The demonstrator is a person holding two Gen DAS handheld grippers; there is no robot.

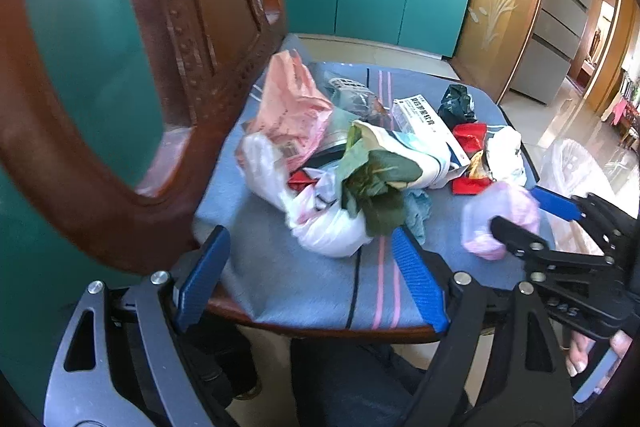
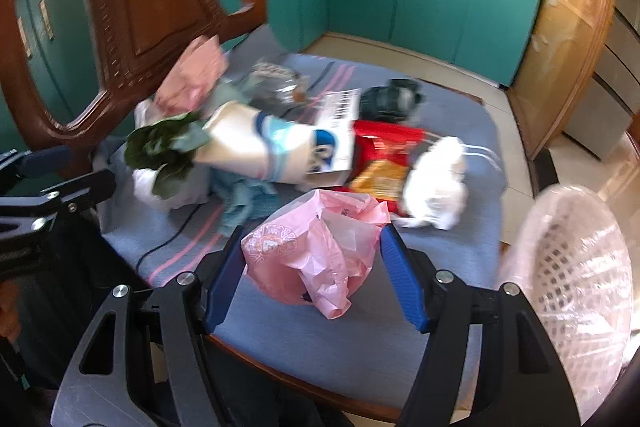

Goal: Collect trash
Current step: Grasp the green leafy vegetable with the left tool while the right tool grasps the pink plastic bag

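Jaws of my right gripper [image 2: 312, 277] flank a pink plastic bag [image 2: 316, 255] on the blue cushion [image 2: 320, 359]; both pads sit against its sides, gripping it. My left gripper [image 1: 312, 283] stands wide open over bare cushion, nothing between its 2 pads. Beyond, at 12 o'clock, lies the trash heap: green leaves [image 1: 372, 187], a white bag [image 2: 436, 183], red wrappers [image 2: 384, 143]. At 3 o'clock stands a lined basket [image 2: 576, 267].
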